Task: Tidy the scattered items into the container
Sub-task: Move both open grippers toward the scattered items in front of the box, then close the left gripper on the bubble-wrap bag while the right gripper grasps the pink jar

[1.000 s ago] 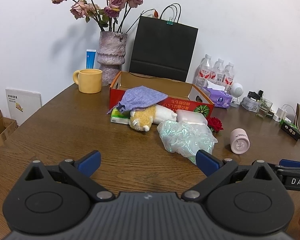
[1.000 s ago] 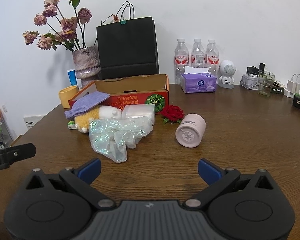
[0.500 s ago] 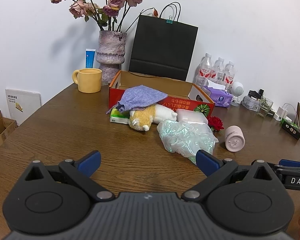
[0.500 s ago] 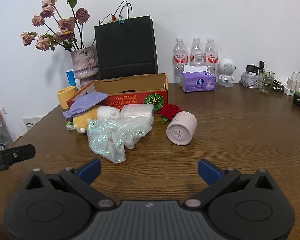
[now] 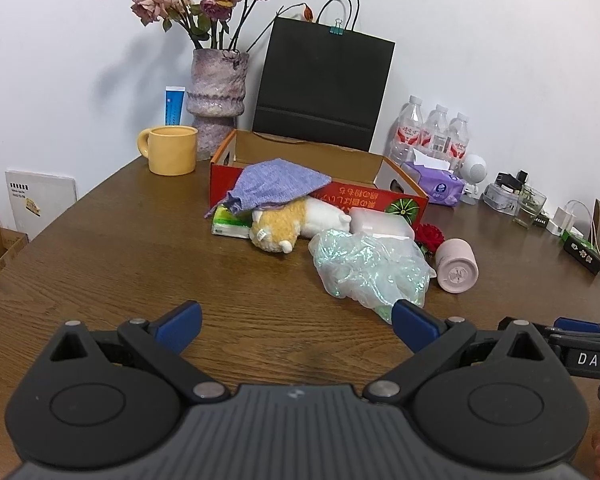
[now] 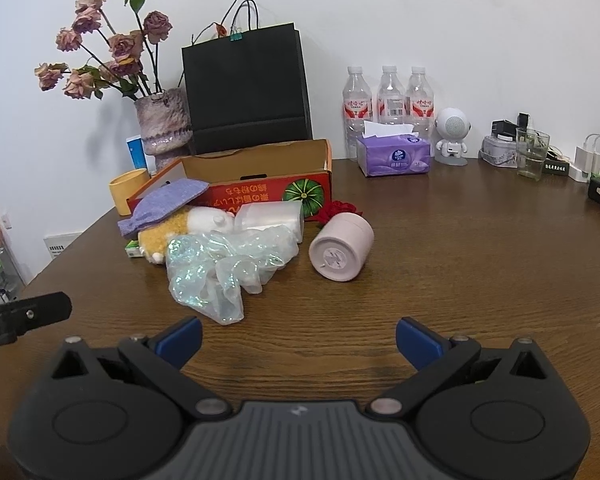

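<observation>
An open red cardboard box (image 5: 380,200) (image 6: 260,194) stands at the table's middle. Against its front lie a purple knitted cloth (image 5: 278,186) (image 6: 168,204), a yellow-and-white plush toy (image 5: 288,226) (image 6: 172,224), a green packet (image 5: 228,226), a clear plastic tub (image 5: 380,224) (image 6: 272,218), a red fabric rose (image 5: 430,236) (image 6: 338,210), a crumpled iridescent plastic bag (image 5: 368,270) (image 6: 224,268) and a pink cylinder (image 5: 458,266) (image 6: 342,246) on its side. My left gripper (image 5: 296,322) hovers open before the bag. My right gripper (image 6: 298,338) is open too, short of the pink cylinder.
Behind the box stand a black paper bag (image 5: 324,88), a vase of dried roses (image 5: 218,96) and a yellow mug (image 5: 172,150). Water bottles (image 6: 388,100), a purple tissue pack (image 6: 394,154), a white speaker figure (image 6: 452,132) and a glass (image 6: 532,154) line the far right.
The pink cylinder has rolled left, closer to the bag and rose. Both grippers stay open and have shifted only slightly.
</observation>
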A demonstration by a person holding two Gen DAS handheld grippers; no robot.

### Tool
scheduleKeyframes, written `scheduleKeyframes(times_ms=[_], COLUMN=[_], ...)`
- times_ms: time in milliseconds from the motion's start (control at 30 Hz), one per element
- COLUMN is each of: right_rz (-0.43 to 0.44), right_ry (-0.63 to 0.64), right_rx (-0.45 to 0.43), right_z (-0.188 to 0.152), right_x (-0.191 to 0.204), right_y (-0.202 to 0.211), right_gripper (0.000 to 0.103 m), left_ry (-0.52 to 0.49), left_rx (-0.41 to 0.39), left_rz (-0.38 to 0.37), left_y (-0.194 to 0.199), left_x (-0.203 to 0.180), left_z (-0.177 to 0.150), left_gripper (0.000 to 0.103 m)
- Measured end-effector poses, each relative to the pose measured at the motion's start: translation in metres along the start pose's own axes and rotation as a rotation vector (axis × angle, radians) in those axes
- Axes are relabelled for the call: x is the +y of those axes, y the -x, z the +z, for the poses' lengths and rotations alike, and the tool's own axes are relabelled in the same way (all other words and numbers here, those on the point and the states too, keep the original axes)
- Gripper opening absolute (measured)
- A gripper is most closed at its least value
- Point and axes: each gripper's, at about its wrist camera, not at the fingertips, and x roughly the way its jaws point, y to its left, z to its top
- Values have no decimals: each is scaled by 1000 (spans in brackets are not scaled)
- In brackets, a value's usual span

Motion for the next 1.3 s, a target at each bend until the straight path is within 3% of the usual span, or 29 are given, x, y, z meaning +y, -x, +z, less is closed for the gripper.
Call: scheduleKeyframes(times_ms=[500, 767, 1100, 1300], right_rz=[9, -6, -54, -92], right_ry=[8, -4, -32, -68], right_rx=[-10, 3, 2, 29], right_z=[15, 32, 57, 59], right_x=[-9, -20, -36, -41], right_y=[-34, -66, -114, -141], right_gripper=[103, 103, 101, 95], left_ry=[-2, 11, 46, 48], left_rx=[10, 41, 128, 181], left_rz=[29, 7, 15, 31], left_y=[-34, -71, -140, -168], left_x=[-13, -25, -40, -45], left_z=[13, 29, 46, 37], left_gripper=[103, 103, 103, 103])
